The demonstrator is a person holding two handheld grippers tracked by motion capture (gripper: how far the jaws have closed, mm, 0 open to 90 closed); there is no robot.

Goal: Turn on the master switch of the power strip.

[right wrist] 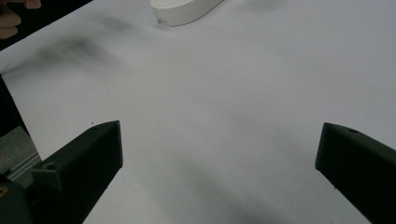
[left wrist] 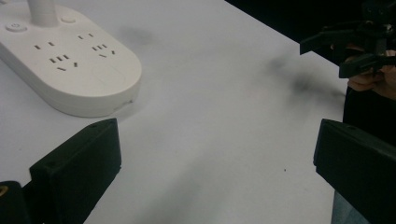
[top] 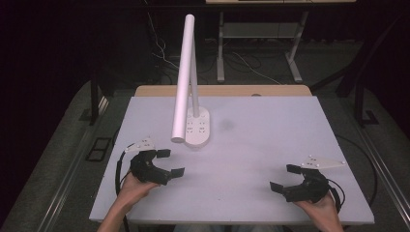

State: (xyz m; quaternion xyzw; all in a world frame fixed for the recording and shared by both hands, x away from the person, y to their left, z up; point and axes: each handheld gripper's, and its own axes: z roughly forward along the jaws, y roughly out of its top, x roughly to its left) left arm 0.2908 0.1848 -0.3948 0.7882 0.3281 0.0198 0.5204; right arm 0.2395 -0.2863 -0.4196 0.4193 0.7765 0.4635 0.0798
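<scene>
A: Setting? I'd log it as a lab or workshop recording station.

B: Basis?

A: My bare white table [top: 270, 145], a desk lamp [top: 186, 72] with sockets in its base, loose cables [top: 251, 65] on the floor, metal desk legs [top: 294, 58] behind.

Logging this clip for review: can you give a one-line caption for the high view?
Two open hand-held grippers, left and right, rest apart on a white table, flanking a white lamp.
</scene>
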